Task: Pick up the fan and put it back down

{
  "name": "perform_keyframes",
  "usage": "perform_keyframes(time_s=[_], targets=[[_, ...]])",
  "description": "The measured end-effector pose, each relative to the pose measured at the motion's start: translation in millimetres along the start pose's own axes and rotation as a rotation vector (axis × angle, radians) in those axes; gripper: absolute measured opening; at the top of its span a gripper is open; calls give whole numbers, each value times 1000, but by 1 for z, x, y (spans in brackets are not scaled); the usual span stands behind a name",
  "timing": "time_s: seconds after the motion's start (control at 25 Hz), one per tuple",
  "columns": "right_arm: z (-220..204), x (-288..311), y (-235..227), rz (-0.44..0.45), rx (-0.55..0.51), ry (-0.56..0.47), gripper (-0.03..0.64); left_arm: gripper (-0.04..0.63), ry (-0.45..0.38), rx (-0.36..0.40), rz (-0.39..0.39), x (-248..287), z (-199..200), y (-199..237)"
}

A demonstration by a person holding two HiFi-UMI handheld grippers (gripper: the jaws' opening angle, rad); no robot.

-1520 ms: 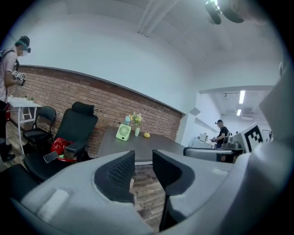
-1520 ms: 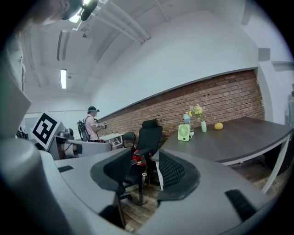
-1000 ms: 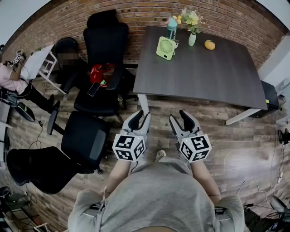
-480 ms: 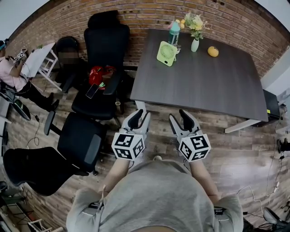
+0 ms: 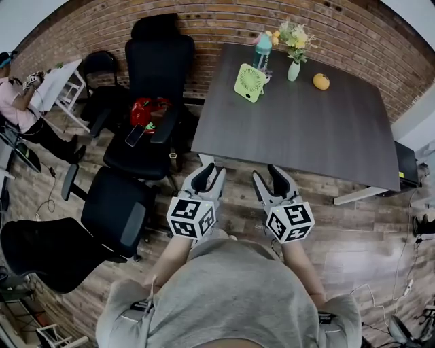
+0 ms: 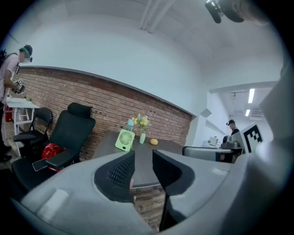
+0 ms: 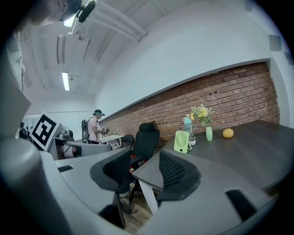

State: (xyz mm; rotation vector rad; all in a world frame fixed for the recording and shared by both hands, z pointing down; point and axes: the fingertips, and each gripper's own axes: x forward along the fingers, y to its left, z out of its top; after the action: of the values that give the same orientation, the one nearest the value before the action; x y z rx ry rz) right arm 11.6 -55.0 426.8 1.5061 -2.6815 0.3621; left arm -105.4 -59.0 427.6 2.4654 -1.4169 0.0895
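The fan (image 5: 249, 81), pale green and upright, is seen standing near the far edge of the tabletop (image 5: 306, 136), towards its left corner. A teal bottle (image 5: 260, 46) is set just behind it. A small white object, perhaps a cup, is tucked against the fan's right side but is too small to be identified. To the right a vase (image 5: 293, 71) of yellow flowers is placed, and beyond that an orange (image 5: 321, 81).

The fan is touched by nothing and is well apart from both grippers. The left gripper (image 5: 206, 174) and the right gripper (image 5: 270, 177) are held side by side over the wooden floor (image 5: 353, 224), just short of the tabletop's near edge and pointed towards it.

The fingers of each are held apart, and nothing is gripped between them. In the left gripper view the gap is narrow, and the near edge of the tabletop is seen through it. In the right gripper view the gap is wider, and the tabletop's near corner and a white leg are seen through it.

To the left of the tabletop several black chairs (image 5: 160, 61) are ranged. A red item (image 5: 151, 109) and a phone (image 5: 134, 135) are laid on the seat of the one nearest the tabletop. The scene is backed by a brick wall (image 5: 217, 20), and a person (image 5: 13, 112) is seen at the far left.
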Motion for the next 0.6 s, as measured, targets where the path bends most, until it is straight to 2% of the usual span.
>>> perform_keyframes(time_s=[0.6], targets=[[-2,32,-27,-10,24,18,195,115,25,-12,10,35,-2,18]])
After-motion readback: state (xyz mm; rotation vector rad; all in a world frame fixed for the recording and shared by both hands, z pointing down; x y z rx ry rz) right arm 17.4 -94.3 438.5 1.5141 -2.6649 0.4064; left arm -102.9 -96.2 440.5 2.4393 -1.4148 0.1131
